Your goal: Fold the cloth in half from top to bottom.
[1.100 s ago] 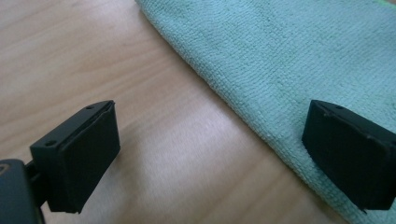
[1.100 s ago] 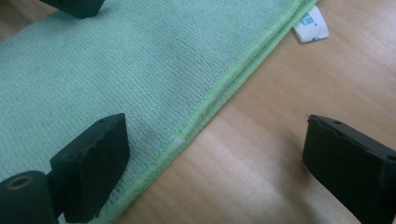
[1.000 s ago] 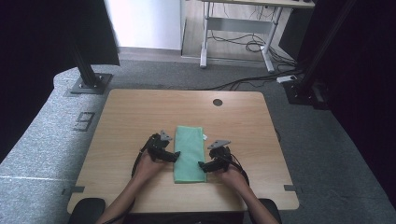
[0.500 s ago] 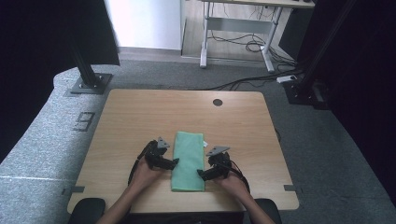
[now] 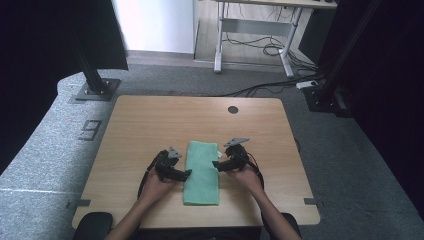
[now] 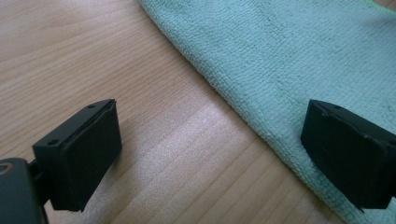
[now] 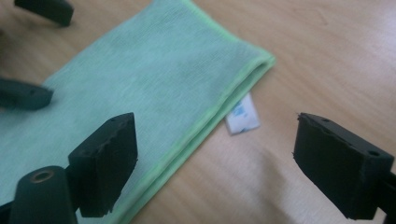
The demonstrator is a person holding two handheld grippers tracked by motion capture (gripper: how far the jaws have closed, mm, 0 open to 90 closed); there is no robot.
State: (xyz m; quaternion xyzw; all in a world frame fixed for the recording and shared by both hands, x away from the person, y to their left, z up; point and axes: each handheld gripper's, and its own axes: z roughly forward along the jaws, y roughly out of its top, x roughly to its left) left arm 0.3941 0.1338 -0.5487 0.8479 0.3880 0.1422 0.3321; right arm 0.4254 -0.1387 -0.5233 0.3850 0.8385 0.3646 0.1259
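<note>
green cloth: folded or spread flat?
Folded. The green cloth lies as a narrow strip on the table; the right gripper view shows stacked layers along its edge, with a white label poking out.

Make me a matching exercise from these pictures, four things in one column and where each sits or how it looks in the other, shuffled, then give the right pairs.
Things:
1. green cloth
2. left gripper
3. right gripper
4. white label

Descriptions:
A. sticks out from under the cloth's folded edge
B. open, at the cloth's left long edge
C. lies folded in a long strip on the table
D. open, at the cloth's right long edge

Pairs: 1-C, 2-B, 3-D, 4-A
</note>
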